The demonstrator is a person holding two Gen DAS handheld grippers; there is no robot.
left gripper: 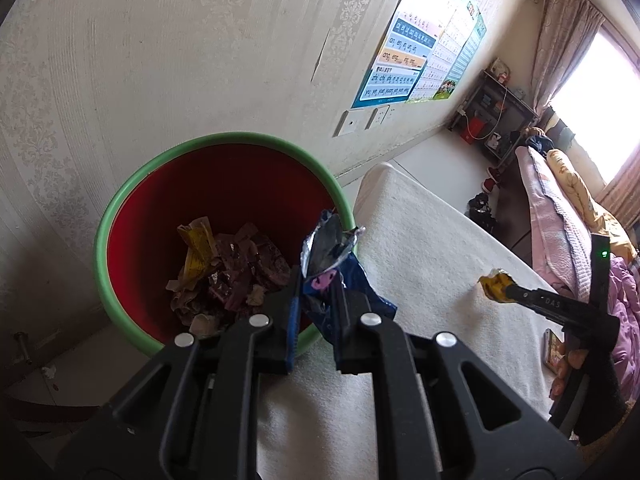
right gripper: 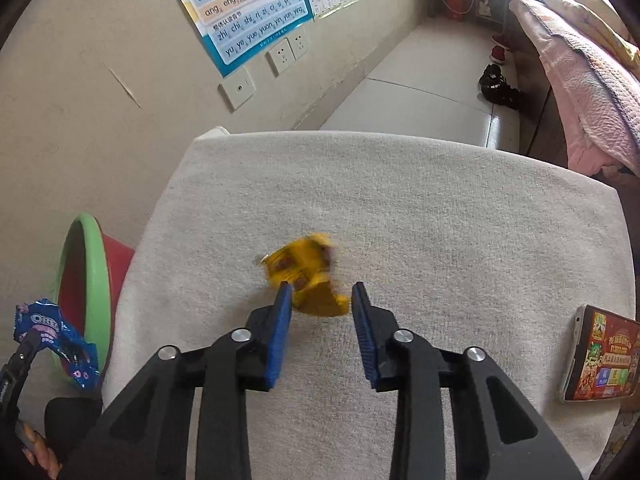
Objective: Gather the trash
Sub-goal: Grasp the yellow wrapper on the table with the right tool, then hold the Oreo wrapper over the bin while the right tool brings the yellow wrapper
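My left gripper (left gripper: 318, 286) is shut on a blue Oreo wrapper (left gripper: 332, 268) and holds it over the near rim of a red bin with a green rim (left gripper: 120, 208). The bin holds several crumpled wrappers (left gripper: 228, 276). The wrapper (right gripper: 56, 336) and the bin (right gripper: 86, 280) also show at the left of the right wrist view. My right gripper (right gripper: 320, 300) is open, its fingers either side of a yellow wrapper (right gripper: 308, 276) on the white cloth-covered table (right gripper: 400, 208). In the left wrist view the yellow wrapper (left gripper: 494, 285) shows at the tip of the right gripper (left gripper: 510, 291).
A phone (right gripper: 600, 356) with a lit screen lies at the table's right edge. The bin stands against a papered wall (left gripper: 160, 60) left of the table. A bed with pink bedding (right gripper: 580, 80) is at the far right, shoes (right gripper: 496, 84) on the floor beyond.
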